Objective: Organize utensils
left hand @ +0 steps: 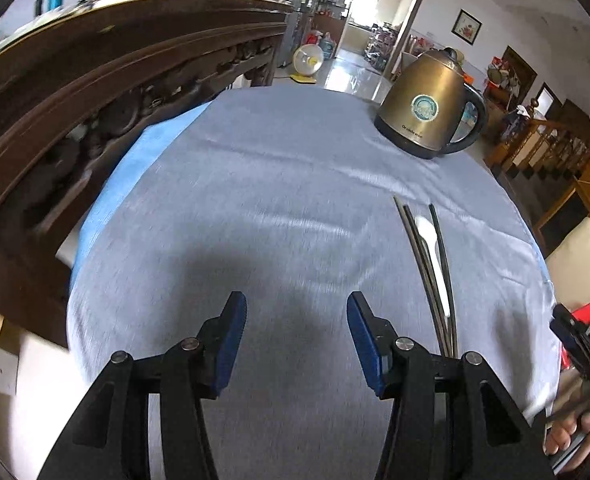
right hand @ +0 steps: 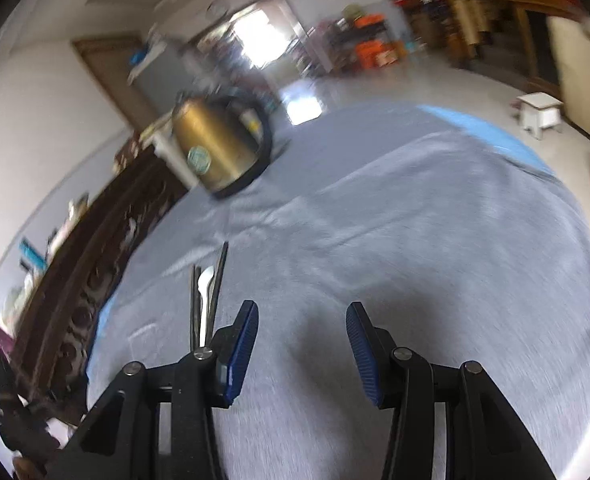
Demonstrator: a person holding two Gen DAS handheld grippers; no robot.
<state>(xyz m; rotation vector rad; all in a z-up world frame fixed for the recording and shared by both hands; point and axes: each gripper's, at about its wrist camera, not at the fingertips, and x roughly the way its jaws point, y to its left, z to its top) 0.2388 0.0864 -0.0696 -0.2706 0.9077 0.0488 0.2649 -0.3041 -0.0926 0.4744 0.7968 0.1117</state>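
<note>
Counts, all relative to the kettle (left hand: 431,106): one kettle on the cloth. Nearer the camera than it, one bundle of utensils: three dark chopsticks (left hand: 443,260), possibly more, overlap makes it hard to tell, and one white spoon (left hand: 435,256) lying among them. Two grippers in view, one per hand.
</note>
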